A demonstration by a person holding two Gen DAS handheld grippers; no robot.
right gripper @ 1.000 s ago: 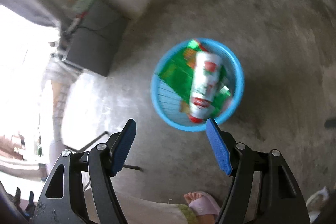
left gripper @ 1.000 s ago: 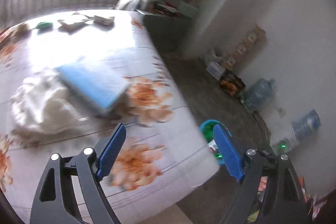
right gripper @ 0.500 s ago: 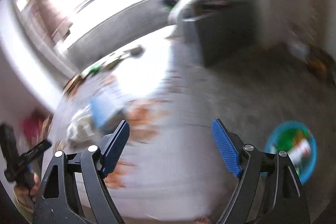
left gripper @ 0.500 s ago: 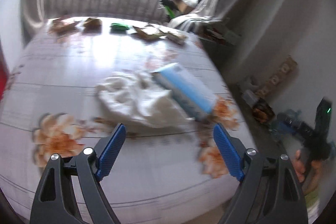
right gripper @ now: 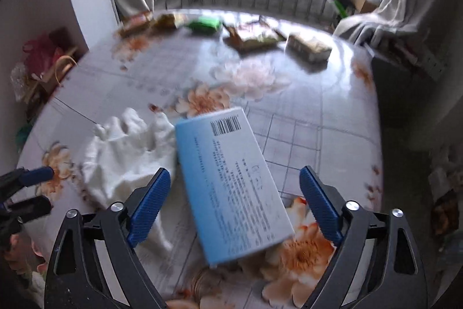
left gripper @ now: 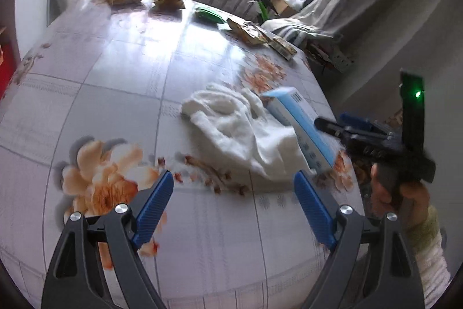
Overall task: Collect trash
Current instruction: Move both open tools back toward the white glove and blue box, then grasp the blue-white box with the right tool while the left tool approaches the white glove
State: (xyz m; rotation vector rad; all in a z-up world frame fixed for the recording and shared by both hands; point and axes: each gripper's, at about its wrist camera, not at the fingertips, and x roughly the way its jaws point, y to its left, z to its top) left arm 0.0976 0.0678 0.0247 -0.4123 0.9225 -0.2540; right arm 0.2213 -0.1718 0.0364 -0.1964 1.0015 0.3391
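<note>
A light blue box (right gripper: 231,181) lies on the floral table, its far left corner on a crumpled white cloth (right gripper: 124,158). My right gripper (right gripper: 234,207) is open and empty, just above the box's near half. My left gripper (left gripper: 234,210) is open and empty over the table, short of the cloth (left gripper: 243,132) and box (left gripper: 301,120). The right gripper (left gripper: 341,126) shows at the right in the left wrist view. Brown and green wrappers (left gripper: 208,15) lie along the table's far edge.
The round table (left gripper: 115,77) has a glossy flowered cover. A window with bars and a curtain stands behind it. A dark cabinet (right gripper: 405,94) is to the right. Red bags (right gripper: 40,57) sit on the floor at the left.
Both grippers have swung from the floor bin to the table. The right gripper now hovers over the blue box. The left gripper faces the cloth.
</note>
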